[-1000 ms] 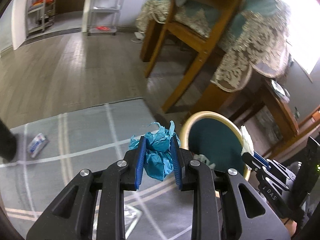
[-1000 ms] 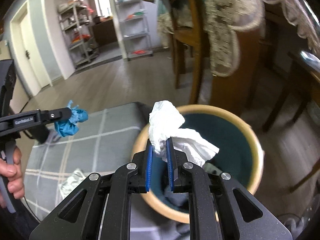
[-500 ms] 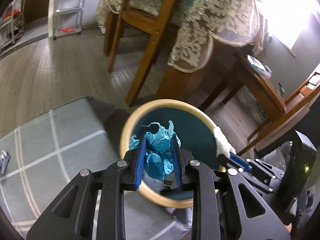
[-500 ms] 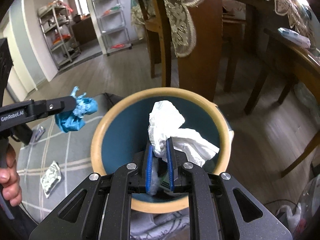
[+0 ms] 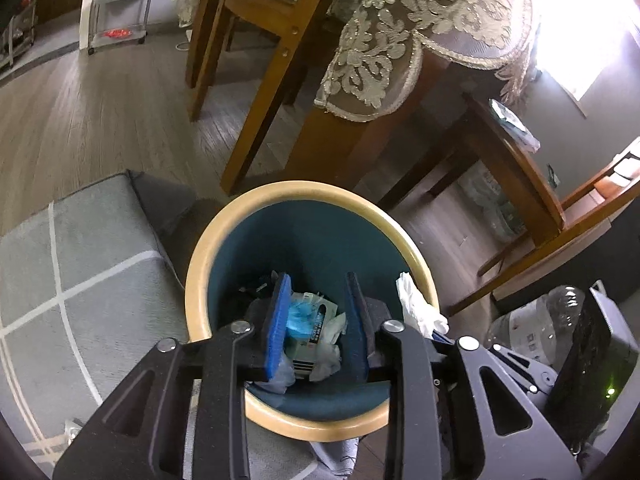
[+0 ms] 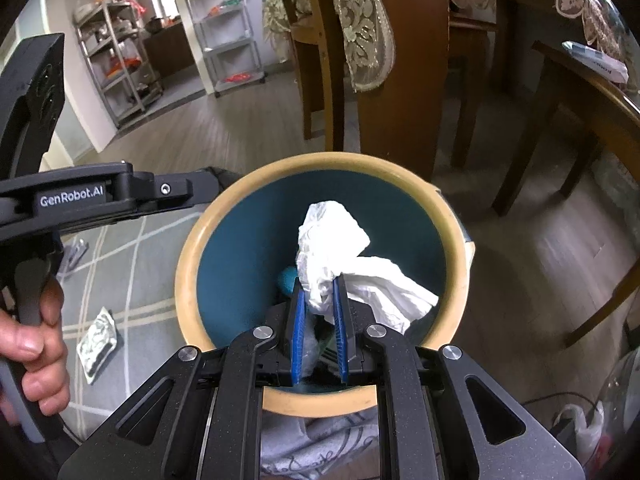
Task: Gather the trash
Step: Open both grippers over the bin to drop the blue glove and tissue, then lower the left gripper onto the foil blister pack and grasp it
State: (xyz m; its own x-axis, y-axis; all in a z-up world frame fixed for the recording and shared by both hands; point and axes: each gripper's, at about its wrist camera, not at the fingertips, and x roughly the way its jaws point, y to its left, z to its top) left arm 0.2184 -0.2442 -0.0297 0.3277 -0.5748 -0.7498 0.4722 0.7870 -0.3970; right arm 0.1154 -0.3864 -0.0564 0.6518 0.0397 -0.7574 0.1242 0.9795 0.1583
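A round bin with a tan rim [image 5: 212, 248] and teal inside stands on the floor below both grippers; it also shows in the right wrist view [image 6: 188, 256]. My left gripper [image 5: 318, 284] is open over the bin. The blue crumpled paper [image 5: 298, 318] lies inside on other trash, and part of it shows in the right wrist view [image 6: 286, 278]. My right gripper [image 6: 318, 284] is shut on a white crumpled tissue [image 6: 332, 240] and holds it over the bin's mouth. The tissue also shows in the left wrist view [image 5: 418, 308].
A grey rug with white lines [image 5: 80, 264] lies left of the bin. A silvery wrapper [image 6: 98, 338] lies on it. Wooden chair legs [image 5: 256, 120] and a table with a lace cloth [image 5: 400, 40] stand behind. A clear plastic bottle [image 5: 536, 328] is at the right.
My left gripper moved over the bin, opened and let the blue paper fall inside. My right gripper moved further over the bin, still holding the white tissue.
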